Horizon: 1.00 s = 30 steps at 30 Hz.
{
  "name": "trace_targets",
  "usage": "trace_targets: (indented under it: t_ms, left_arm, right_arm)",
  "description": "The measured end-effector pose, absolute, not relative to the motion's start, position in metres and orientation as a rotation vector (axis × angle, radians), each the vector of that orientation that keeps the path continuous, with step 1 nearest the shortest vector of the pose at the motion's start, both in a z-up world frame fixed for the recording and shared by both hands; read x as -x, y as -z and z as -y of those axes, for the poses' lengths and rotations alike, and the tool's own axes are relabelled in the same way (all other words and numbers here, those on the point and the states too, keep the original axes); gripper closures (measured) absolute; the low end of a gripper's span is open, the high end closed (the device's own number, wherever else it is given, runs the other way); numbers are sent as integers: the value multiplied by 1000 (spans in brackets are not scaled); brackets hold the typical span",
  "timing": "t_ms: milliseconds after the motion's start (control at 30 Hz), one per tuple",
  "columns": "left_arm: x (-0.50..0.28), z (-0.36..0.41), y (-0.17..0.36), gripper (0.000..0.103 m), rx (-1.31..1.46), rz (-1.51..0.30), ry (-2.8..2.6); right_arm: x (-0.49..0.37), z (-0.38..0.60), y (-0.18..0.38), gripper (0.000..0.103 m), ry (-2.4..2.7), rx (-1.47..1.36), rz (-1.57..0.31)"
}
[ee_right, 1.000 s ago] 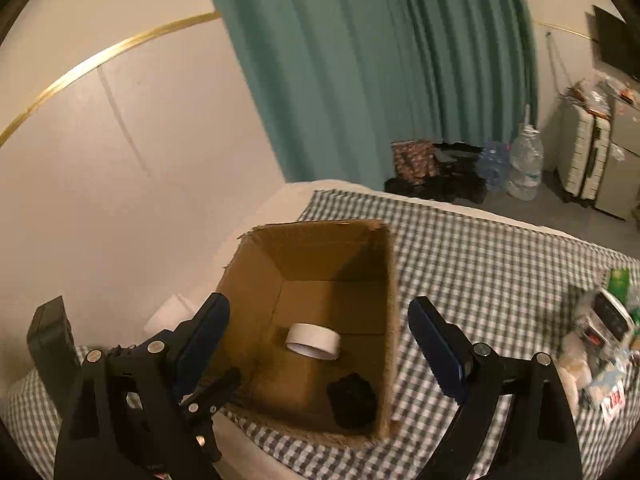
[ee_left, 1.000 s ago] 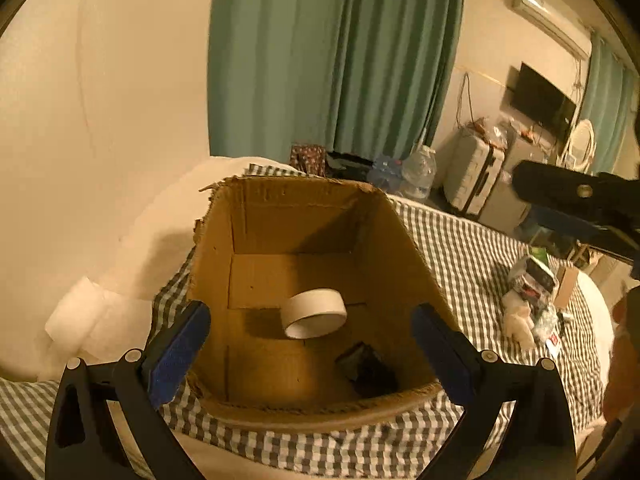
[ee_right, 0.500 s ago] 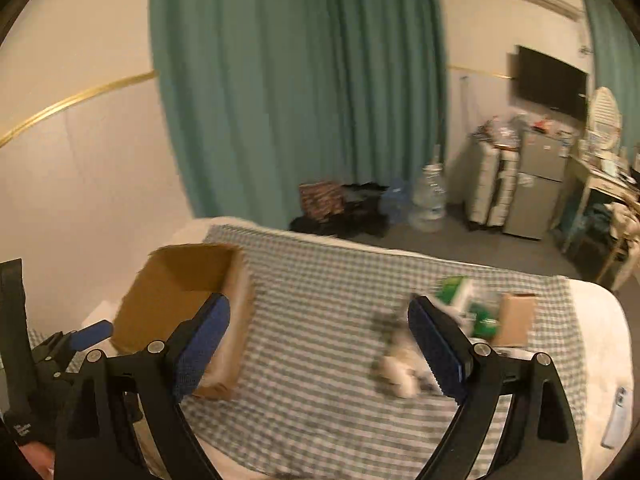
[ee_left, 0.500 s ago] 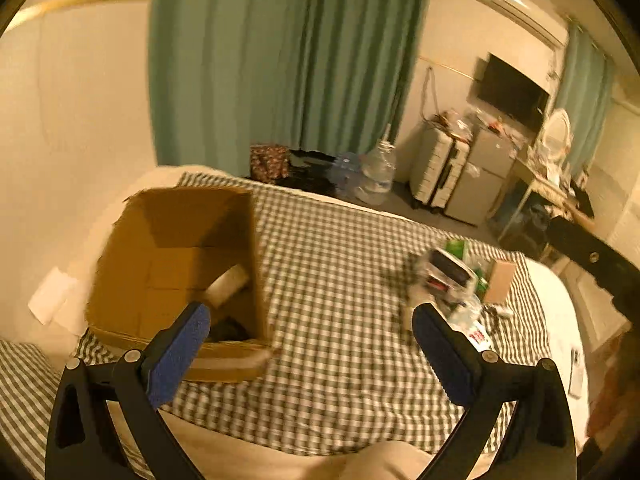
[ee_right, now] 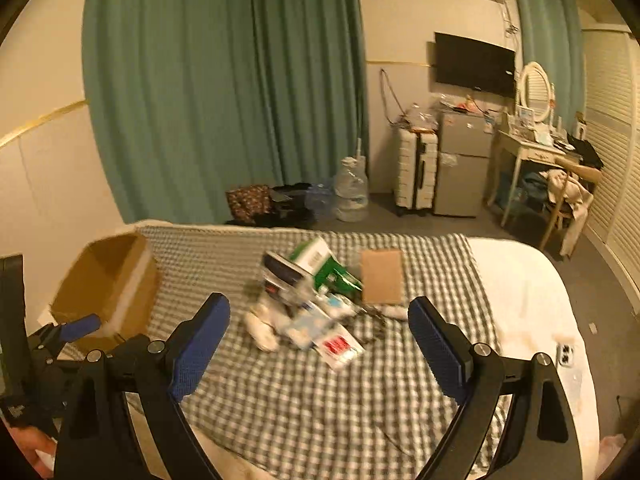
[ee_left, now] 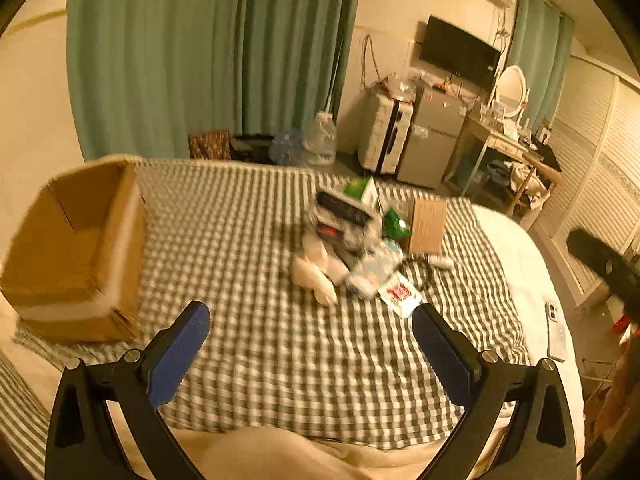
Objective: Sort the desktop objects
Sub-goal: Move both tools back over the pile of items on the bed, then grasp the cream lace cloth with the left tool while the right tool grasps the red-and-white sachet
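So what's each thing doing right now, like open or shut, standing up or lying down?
left gripper: open, holding nothing
right gripper: open, holding nothing
cardboard box: top open, sitting on the checked cloth
small brown box: standing upright beside the pile
pile of packets: heaped loosely, blurred
green and white carton: tilted, leaning on the pile
curtain: drawn shut
TV: screen dark

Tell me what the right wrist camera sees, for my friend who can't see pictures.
The open, empty right gripper points at a jumbled pile of small packets and boxes on a checkered cloth. An open cardboard box sits to the left, with green curtains behind.
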<state>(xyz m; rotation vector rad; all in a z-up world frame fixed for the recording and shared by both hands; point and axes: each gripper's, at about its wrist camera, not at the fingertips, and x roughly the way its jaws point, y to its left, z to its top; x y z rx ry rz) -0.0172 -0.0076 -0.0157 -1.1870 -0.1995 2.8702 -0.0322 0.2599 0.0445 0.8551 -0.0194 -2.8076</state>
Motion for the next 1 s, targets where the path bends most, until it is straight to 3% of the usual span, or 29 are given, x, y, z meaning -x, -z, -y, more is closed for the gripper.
trace_targets:
  t_ms: [567,833,1000]
  left_arm:
    - [123,-31,117,0,1419,141,-2914]
    - [158,-39,160,0,1425,-92,-3012]
    - [175,-25,185,0,1514,39,-2988]
  right_arm:
    - [96,-291,91,12,2692,-1116,-25]
    - [153,-264,159,12,2536,-1217,-138]
    - [177,-244,194,12,2506,-1253,-237]
